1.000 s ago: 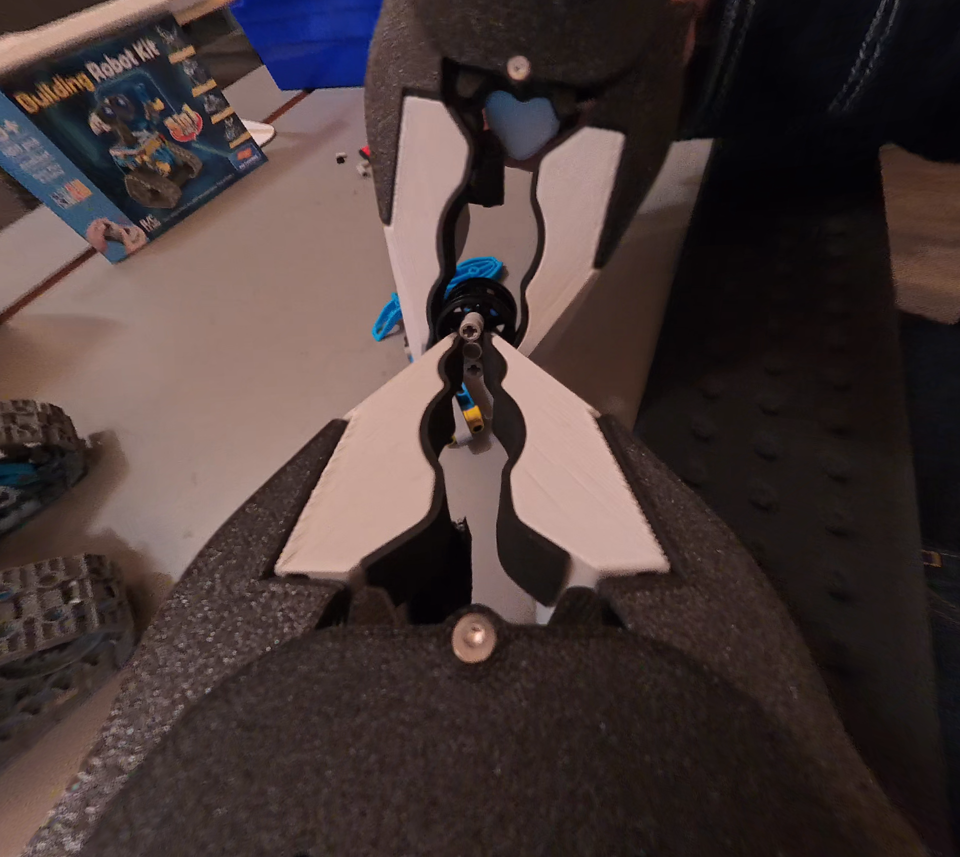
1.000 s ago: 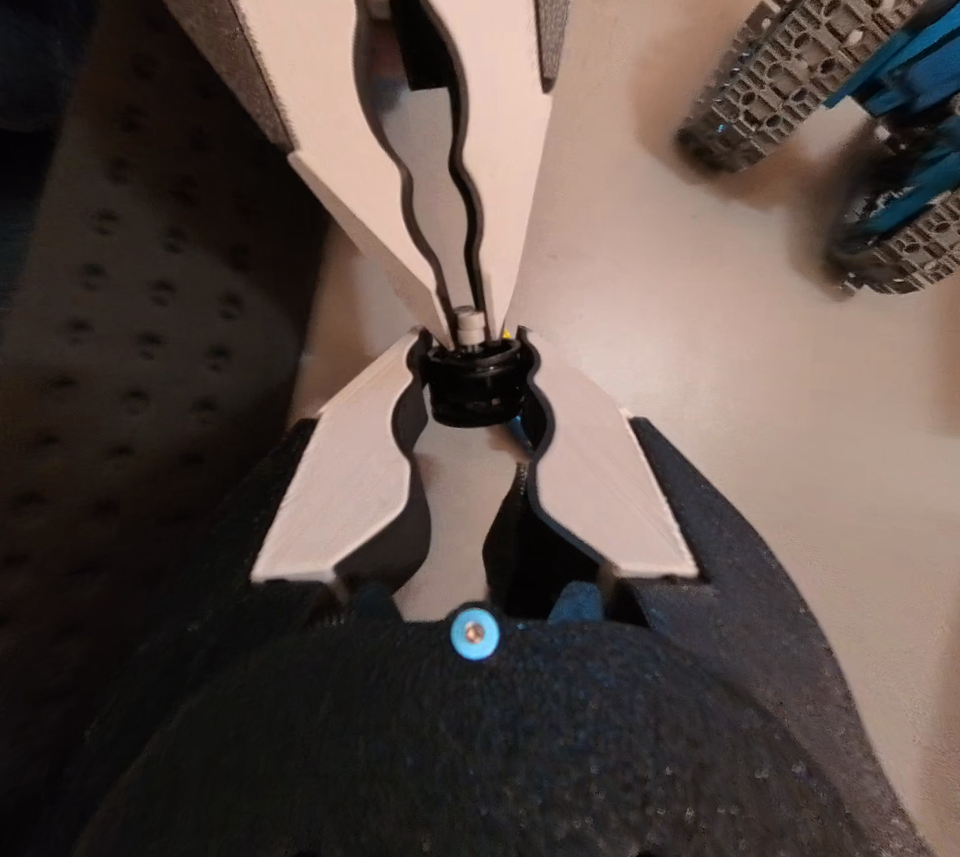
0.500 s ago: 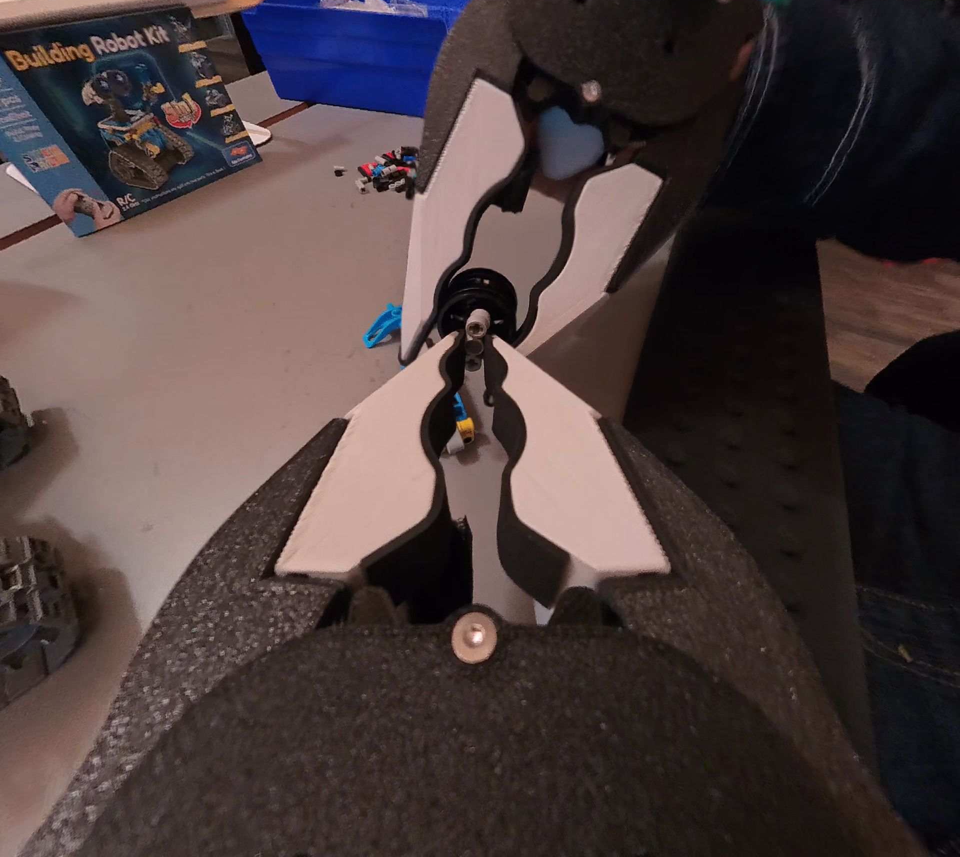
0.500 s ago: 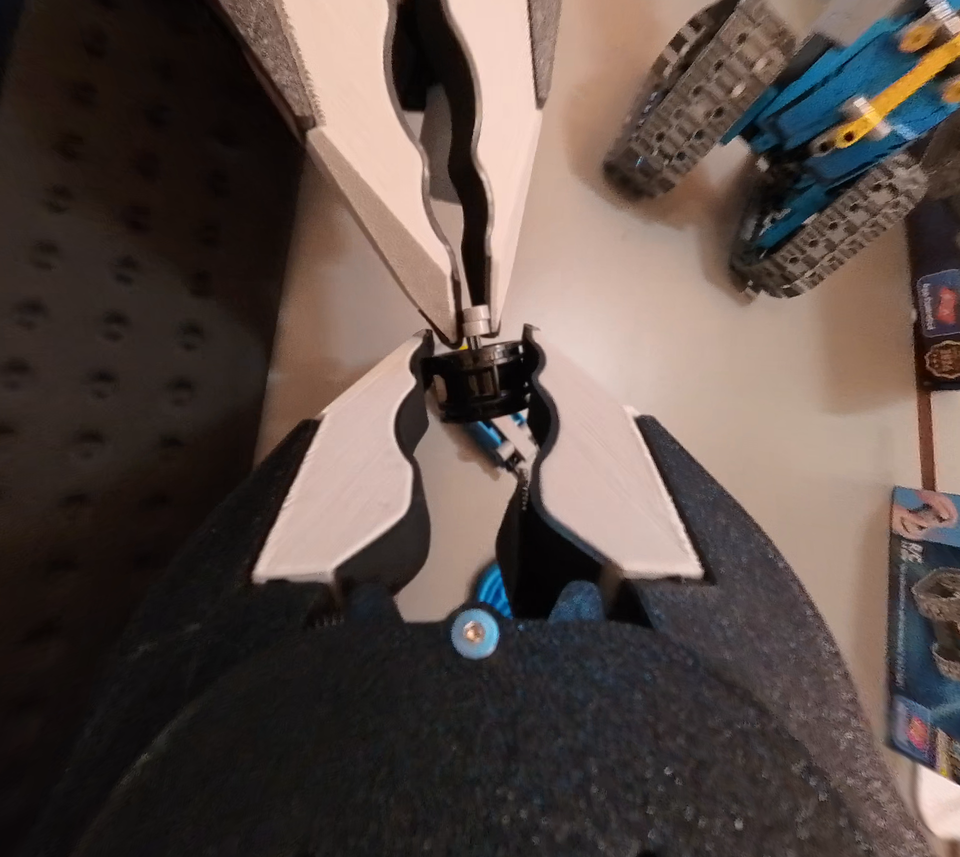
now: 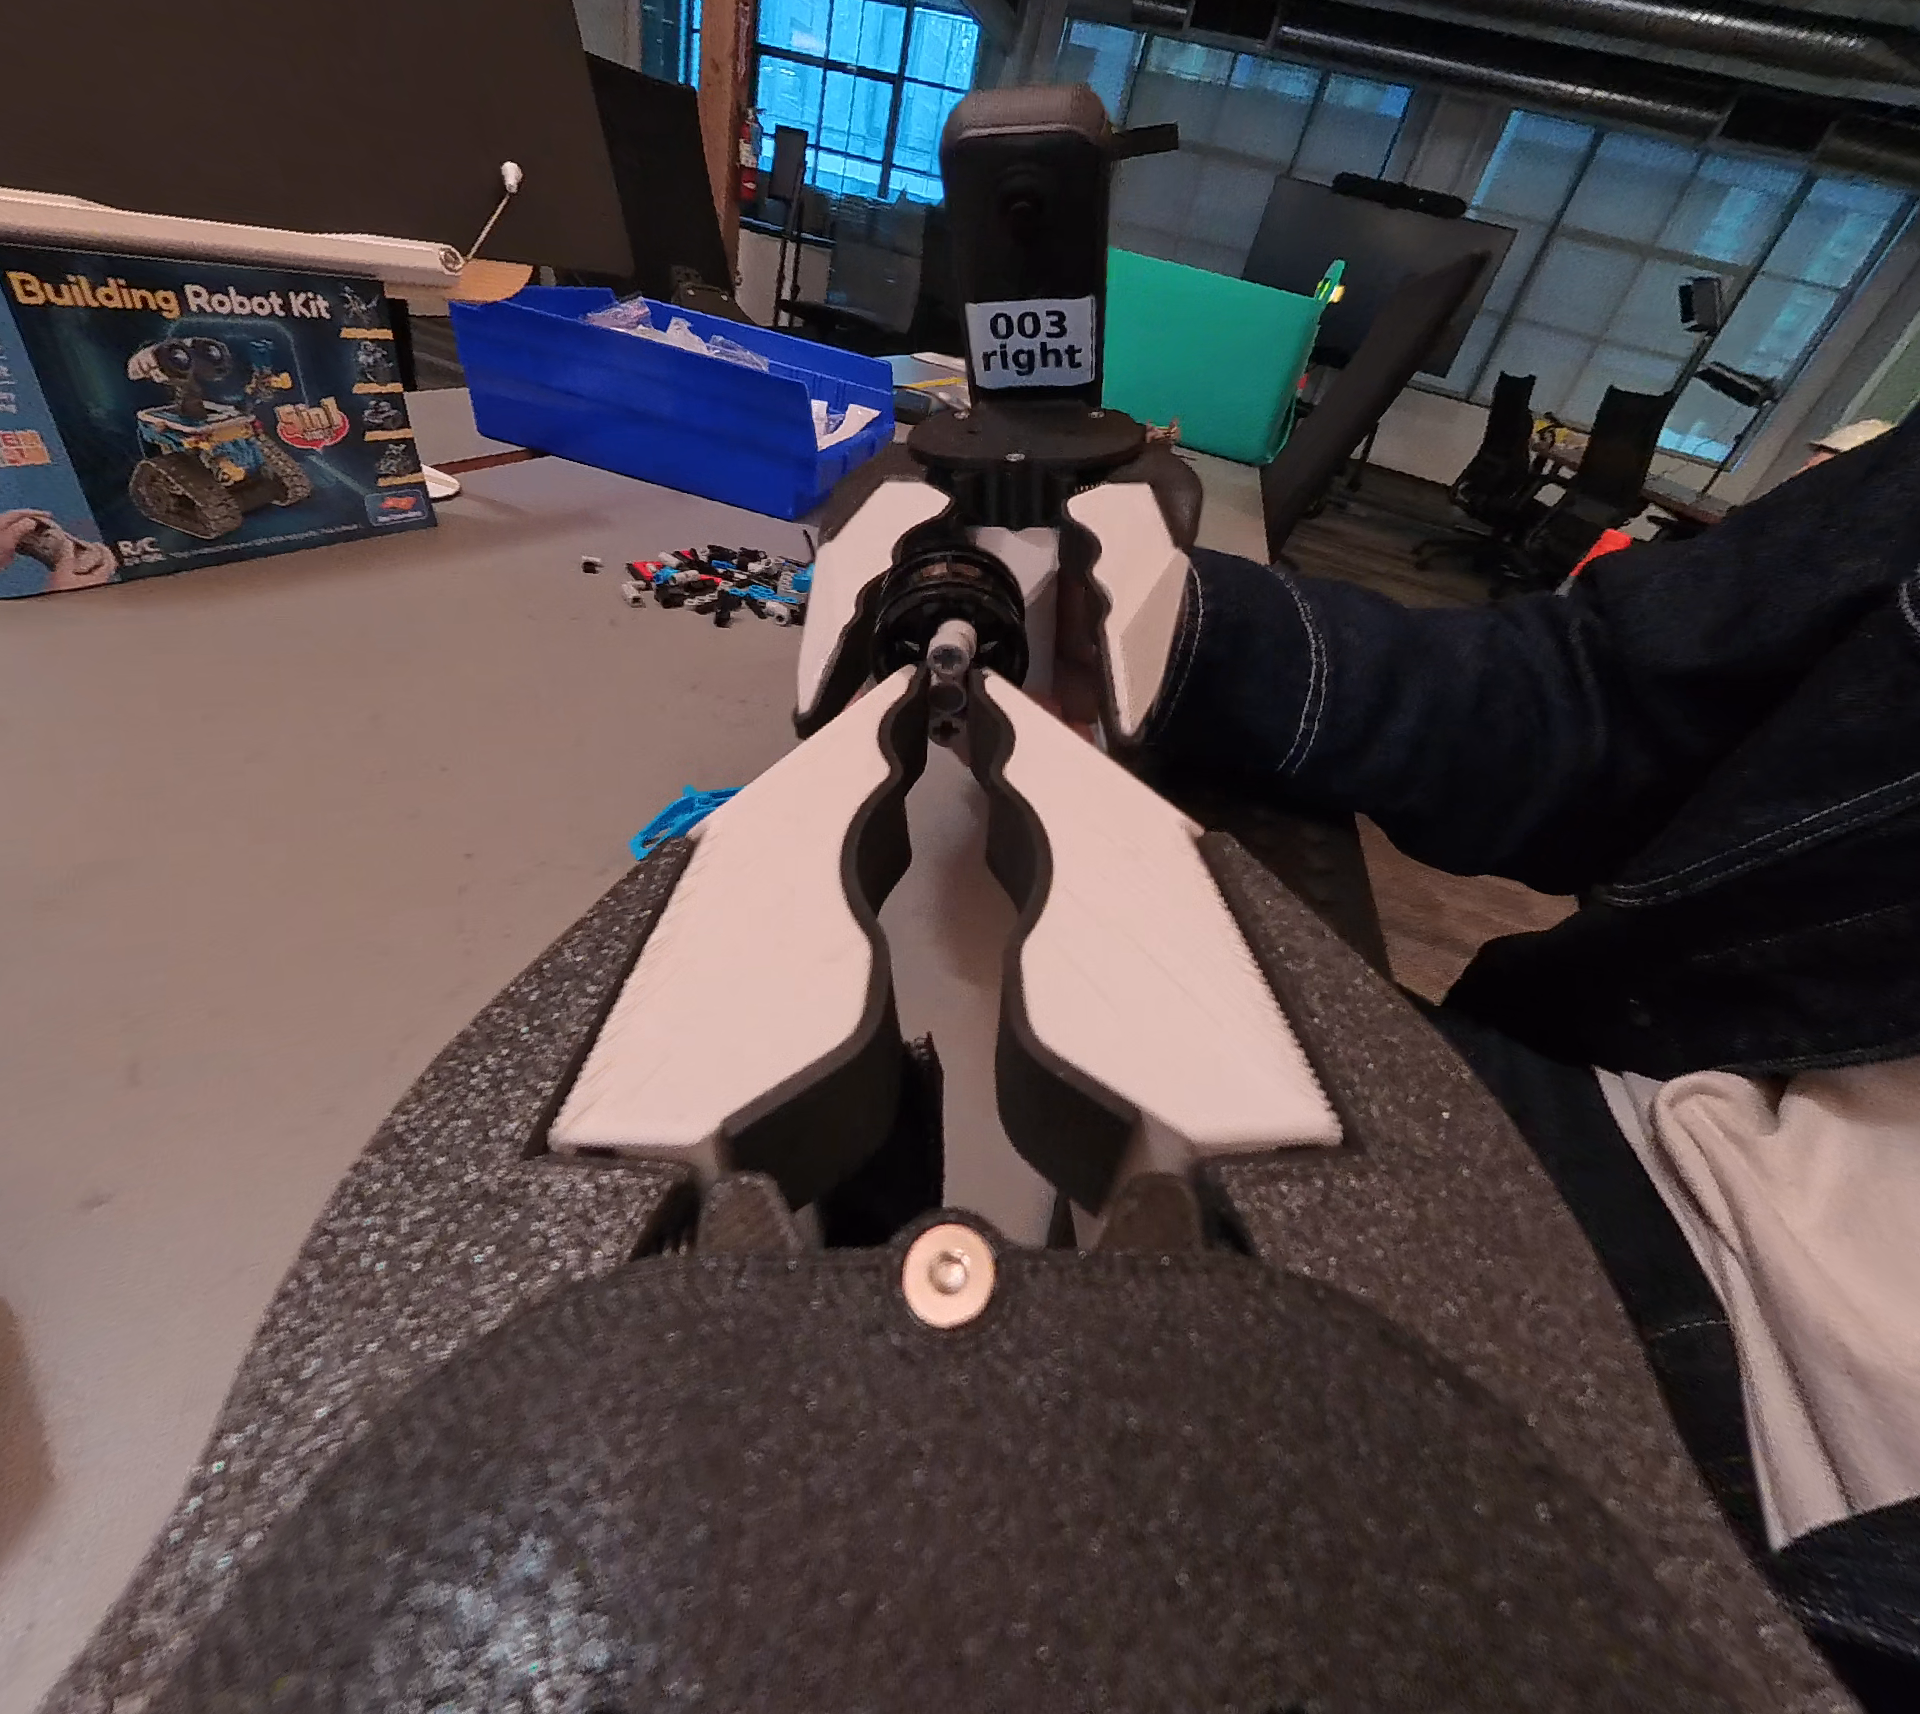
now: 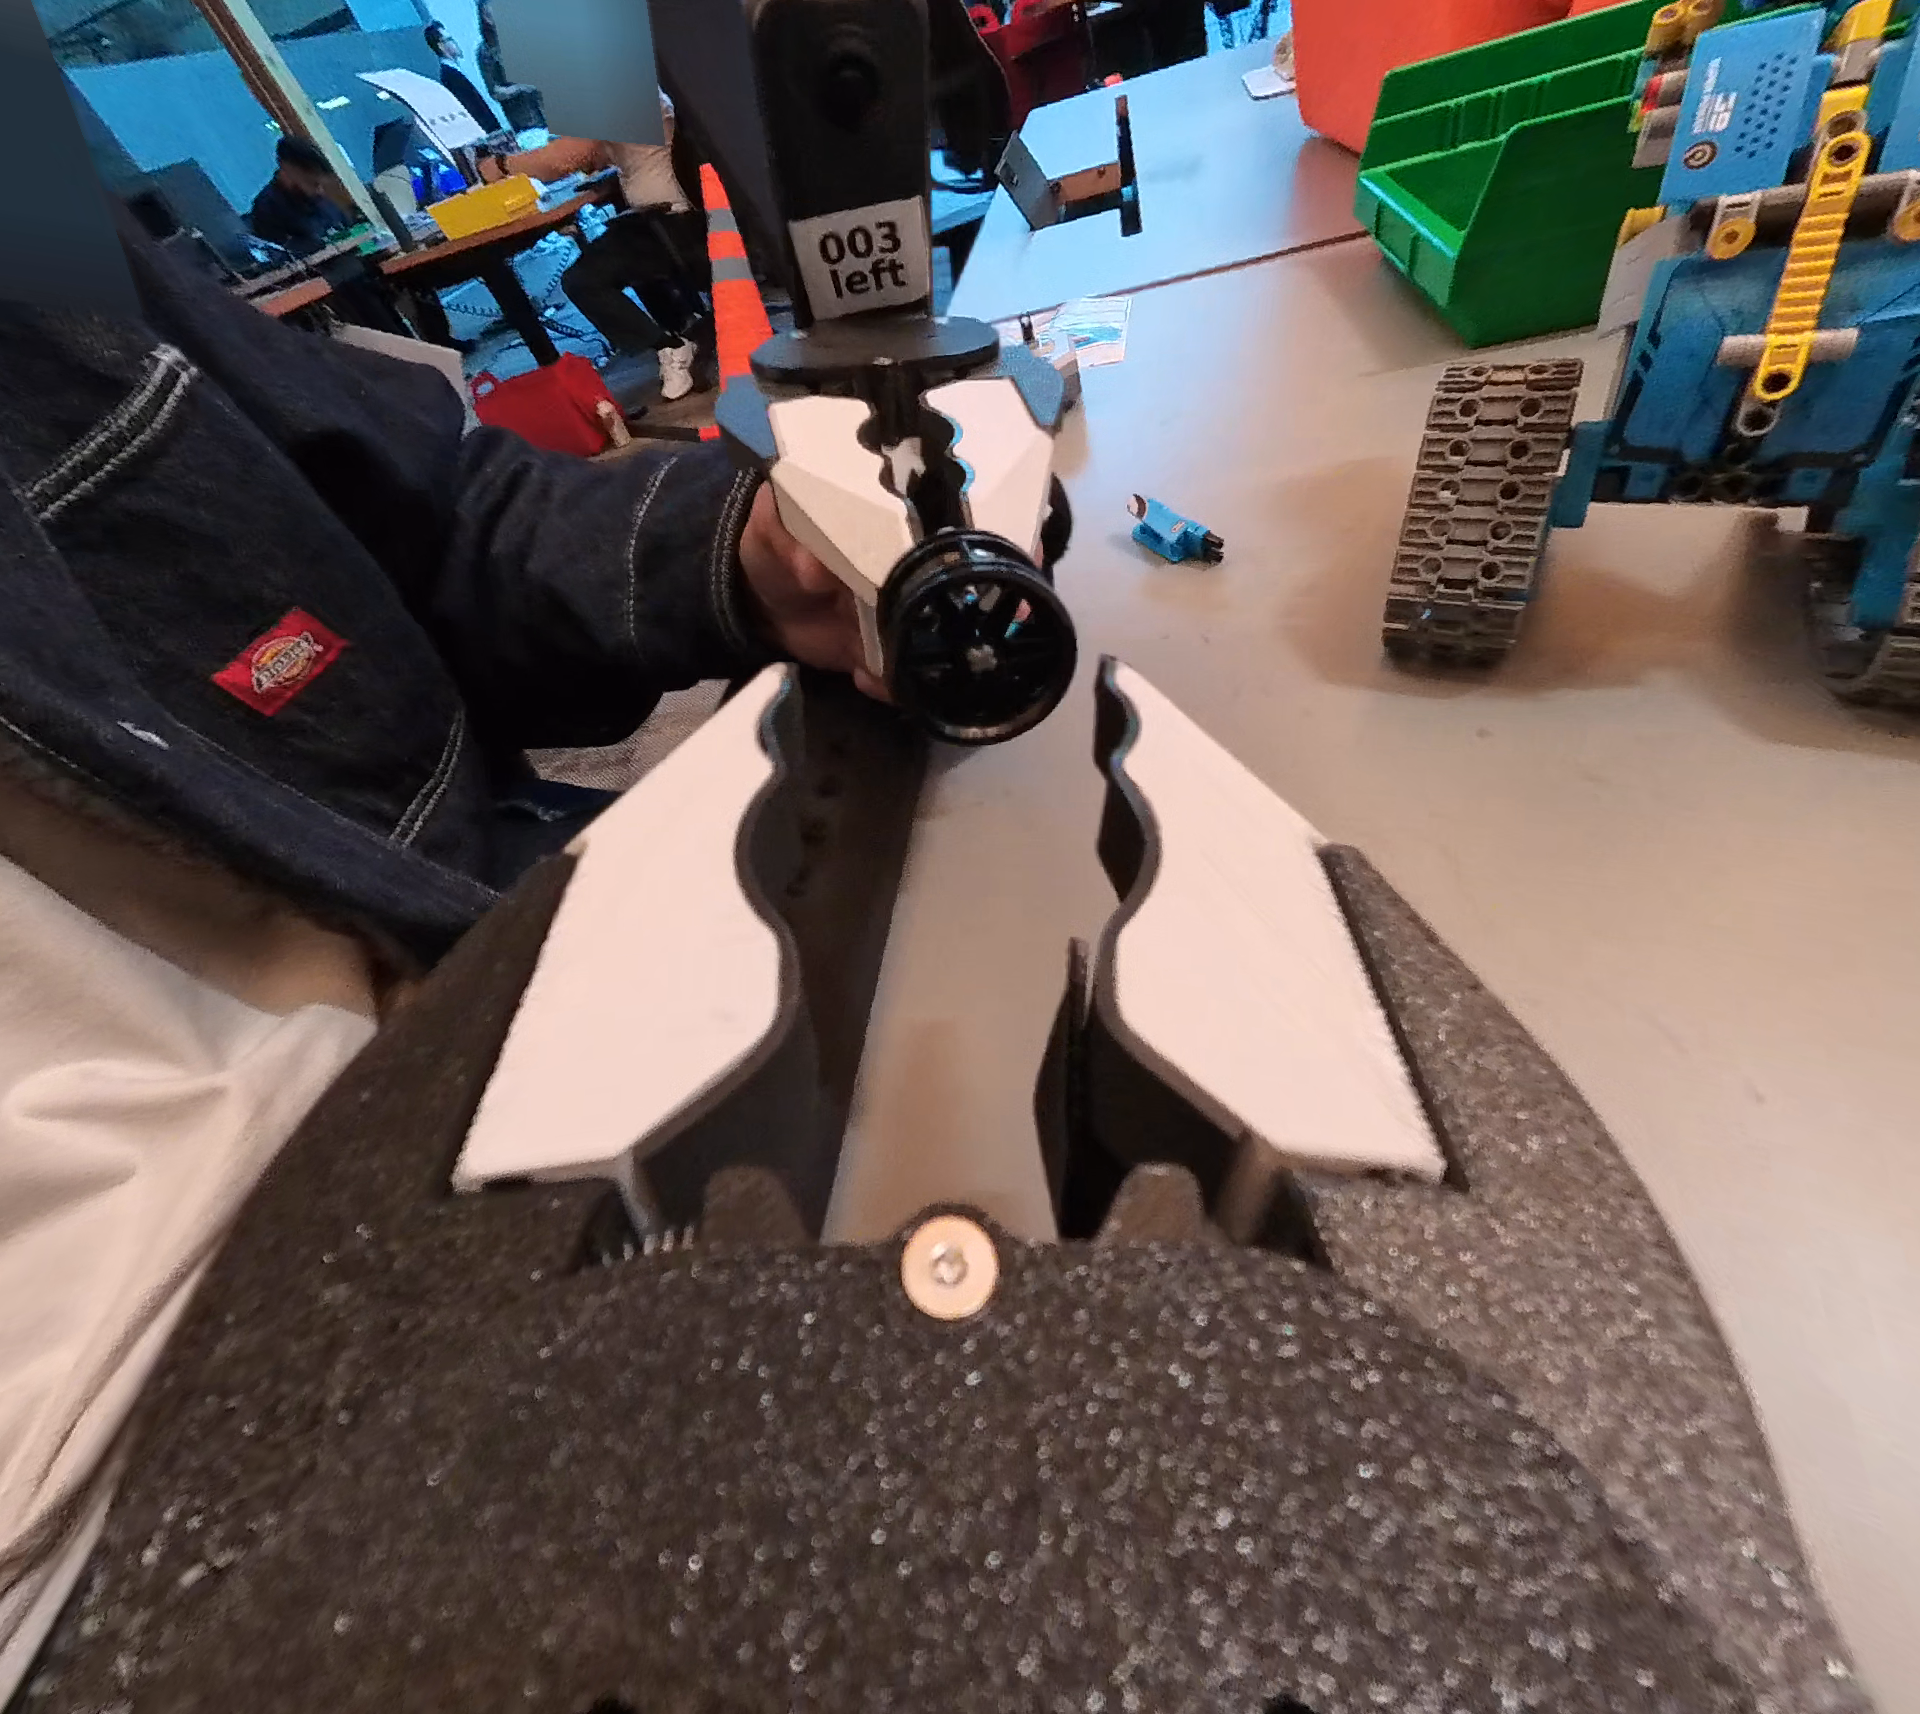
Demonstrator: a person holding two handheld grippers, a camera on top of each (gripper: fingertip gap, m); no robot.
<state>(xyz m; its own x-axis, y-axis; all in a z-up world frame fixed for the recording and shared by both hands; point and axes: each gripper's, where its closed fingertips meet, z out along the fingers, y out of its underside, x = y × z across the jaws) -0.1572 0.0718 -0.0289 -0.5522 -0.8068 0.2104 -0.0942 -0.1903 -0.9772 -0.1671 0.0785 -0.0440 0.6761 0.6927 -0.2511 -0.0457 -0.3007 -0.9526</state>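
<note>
My left gripper [image 5: 948,698] is shut on a small black rod piece [image 5: 945,714] with a grey axle tip [image 5: 951,636]. A black spoked wheel [image 5: 951,599] sits on that axle just beyond my fingertips. In the right wrist view the wheel [image 6: 977,651] hangs on the end of the left gripper [image 6: 920,521]. My right gripper [image 6: 940,693] is open and empty, its jaws wide apart just short of the wheel and not touching it. In the left wrist view its white fingers [image 5: 1127,594] stand on either side of the wheel.
A grey table [image 5: 312,833] holds a robot kit box [image 5: 197,407], a blue bin [image 5: 665,407], a pile of small parts [image 5: 717,584] and a light blue part [image 5: 675,817]. A tracked blue robot [image 6: 1766,314], a green bin [image 6: 1507,199] and a small blue piece [image 6: 1174,537] lie to my right. Left and right tips are no more than a few centimetres apart.
My right gripper has opened, let go of the wheel and drawn back a little. The wheel stays on the axle in the left gripper. Both grippers have tilted up from facing the table to level.
</note>
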